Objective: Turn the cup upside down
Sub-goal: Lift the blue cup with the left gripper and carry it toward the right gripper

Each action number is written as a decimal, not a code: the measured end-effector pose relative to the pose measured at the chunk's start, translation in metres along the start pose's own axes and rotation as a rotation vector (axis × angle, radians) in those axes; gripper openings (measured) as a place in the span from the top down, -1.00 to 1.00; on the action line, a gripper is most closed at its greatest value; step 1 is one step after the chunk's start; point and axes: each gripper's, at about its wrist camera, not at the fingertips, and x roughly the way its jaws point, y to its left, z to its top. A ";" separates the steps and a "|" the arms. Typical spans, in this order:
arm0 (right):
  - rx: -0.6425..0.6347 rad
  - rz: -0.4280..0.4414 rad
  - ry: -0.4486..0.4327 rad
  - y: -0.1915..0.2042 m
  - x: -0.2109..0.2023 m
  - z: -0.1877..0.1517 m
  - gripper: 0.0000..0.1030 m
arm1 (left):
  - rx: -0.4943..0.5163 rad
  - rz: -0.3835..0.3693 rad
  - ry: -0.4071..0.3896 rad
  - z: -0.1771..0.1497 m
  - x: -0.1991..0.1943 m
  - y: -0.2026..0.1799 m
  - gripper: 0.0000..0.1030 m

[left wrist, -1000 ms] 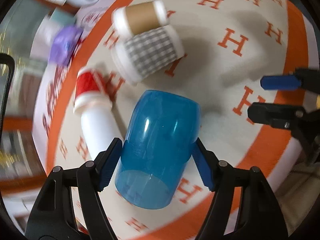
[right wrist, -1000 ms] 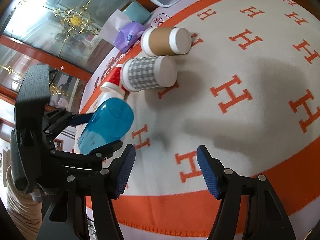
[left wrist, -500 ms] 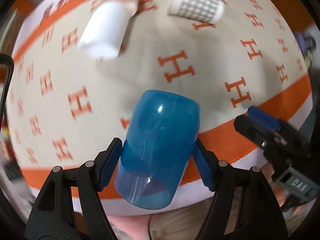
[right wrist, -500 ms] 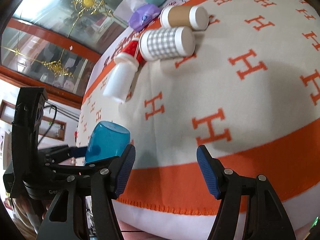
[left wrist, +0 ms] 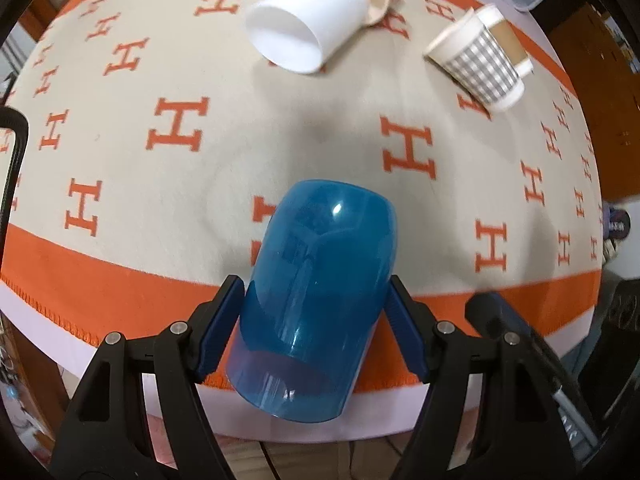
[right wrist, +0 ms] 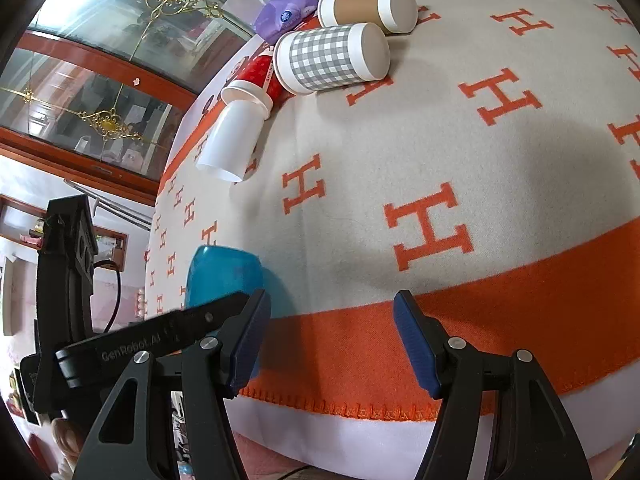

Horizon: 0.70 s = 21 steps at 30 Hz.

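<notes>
The left tool [left wrist: 314, 328] is clamping the blue cup [left wrist: 320, 292] across its lower wall, one pad on each side. The cup is hanging above the near, orange-striped edge of the blanket-covered worktop [left wrist: 240, 152]. In the left wrist view, its long axis is running from about 7 o'clock to 1 o'clock. The open mouth is facing the camera at the 7 o'clock end, and the closed, rounded base is pointing away toward 1 o'clock. The right wrist view is showing the cup [right wrist: 224, 276] at 9 o'clock, base uppermost and leaning slightly. By this evidence the turn-over is looking largely made, while the setting down, mouth to the worktop, and the release are remaining. The right tool [right wrist: 330, 340] is standing with its jaws apart, holding nothing, low over the same edge.
</notes>
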 end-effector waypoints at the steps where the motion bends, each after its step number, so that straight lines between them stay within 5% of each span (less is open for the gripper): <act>1: 0.000 -0.001 0.001 0.000 0.001 0.001 -0.27 | 0.003 0.001 -0.008 -0.002 -0.001 -0.001 -0.33; 21: 0.001 -0.003 0.003 -0.006 -0.002 0.002 -0.27 | 0.085 -0.086 -0.062 -0.004 -0.042 -0.016 -0.35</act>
